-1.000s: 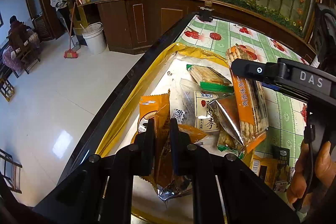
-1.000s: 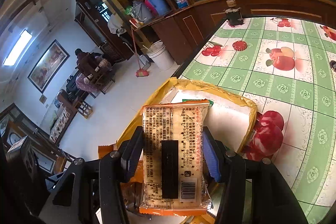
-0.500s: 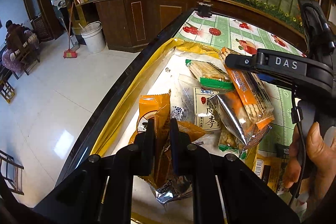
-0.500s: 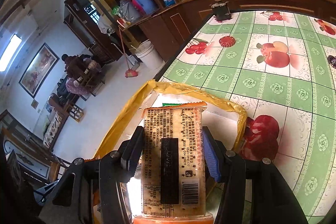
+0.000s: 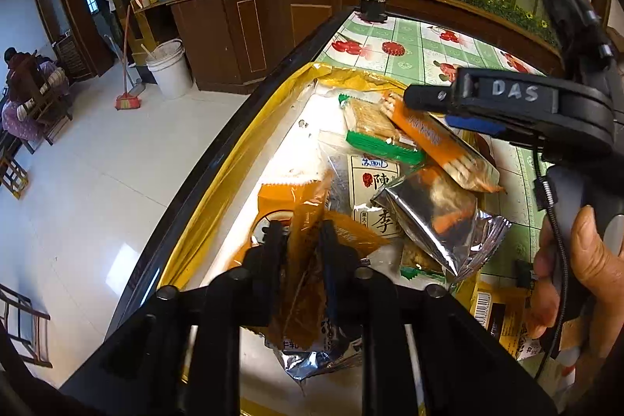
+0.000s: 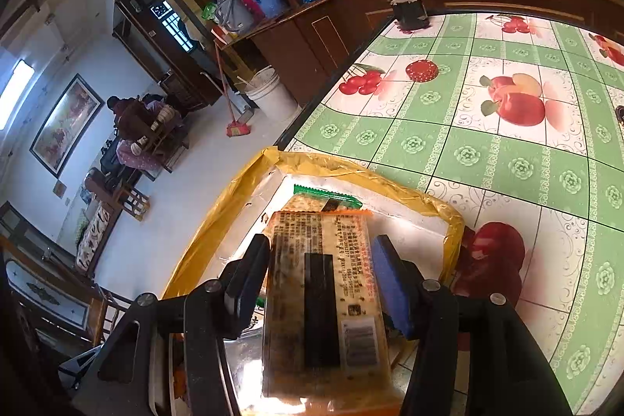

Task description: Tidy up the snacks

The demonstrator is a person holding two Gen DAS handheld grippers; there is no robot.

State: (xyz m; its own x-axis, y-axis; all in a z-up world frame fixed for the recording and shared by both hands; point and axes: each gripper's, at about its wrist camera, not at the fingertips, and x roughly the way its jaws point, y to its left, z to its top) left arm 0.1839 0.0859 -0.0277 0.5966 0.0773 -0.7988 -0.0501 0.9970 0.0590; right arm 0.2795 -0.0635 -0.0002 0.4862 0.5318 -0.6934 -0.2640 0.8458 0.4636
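Note:
A white tray with a yellow taped rim [image 5: 249, 127] [image 6: 241, 190] sits at the table's left edge and holds several snack packets. My left gripper [image 5: 302, 240] is over its near end. Its jaws are opening, and a thin orange packet [image 5: 308, 221] stands between them, no longer pinched. My right gripper [image 6: 319, 268] hangs over the tray's far half. Its jaws are opening too, with a small gap beside the long orange cracker packet [image 6: 323, 279] [image 5: 440, 143], which rests on the pile. A green-edged cracker pack [image 5: 374, 127] and a silver foil packet [image 5: 440, 217] lie beneath.
The green fruit-print tablecloth [image 6: 468, 143] stretches to the right of the tray. A black jar [image 6: 409, 10] stands at the far corner. More packets [image 5: 503, 314] lie on the table near a person's hand [image 5: 585, 252]. The floor drops away left of the dark table edge.
My left jaws have parted from the thin orange packet. My right gripper has sunk toward the tray with the cracker packet, and its jaws have spread a little.

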